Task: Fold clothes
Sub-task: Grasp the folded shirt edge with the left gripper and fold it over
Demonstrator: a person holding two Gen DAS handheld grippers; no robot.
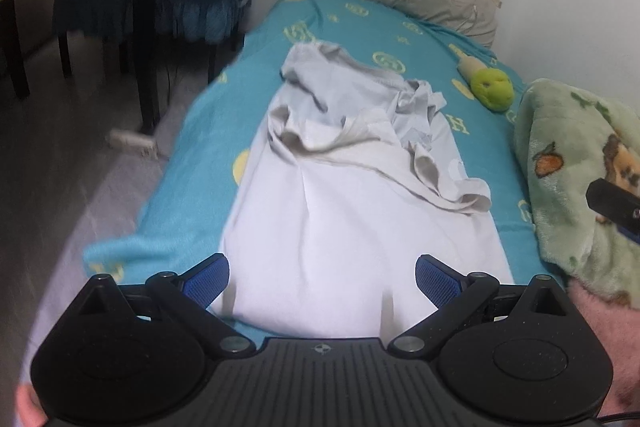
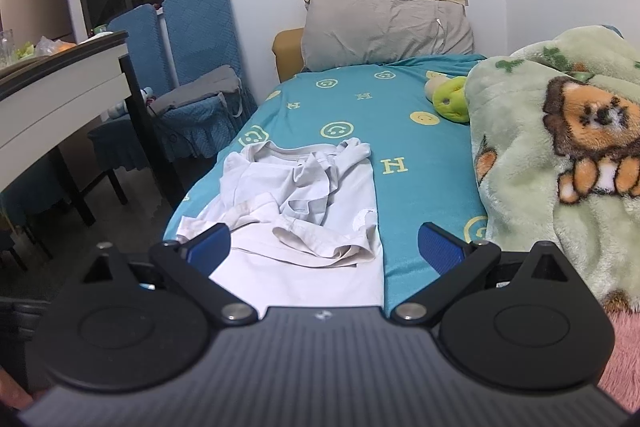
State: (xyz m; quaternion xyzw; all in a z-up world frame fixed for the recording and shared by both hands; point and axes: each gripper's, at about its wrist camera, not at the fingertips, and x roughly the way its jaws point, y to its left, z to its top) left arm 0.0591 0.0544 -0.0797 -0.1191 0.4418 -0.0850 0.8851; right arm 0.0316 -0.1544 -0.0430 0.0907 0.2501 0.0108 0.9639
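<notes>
I see the white shirt [image 1: 352,211] lying rumpled on the bed [image 1: 192,195]; my left gripper [image 1: 322,279] and right gripper [image 2: 324,247] are spread, empty.

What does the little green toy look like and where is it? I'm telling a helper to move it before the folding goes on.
Start at the bed's teal sheet and look toward the grey pillow. Just short of it, beside the green lion blanket, lies the soft toy. It is bright lime green and rounded, unlike the pale blanket.
</notes>
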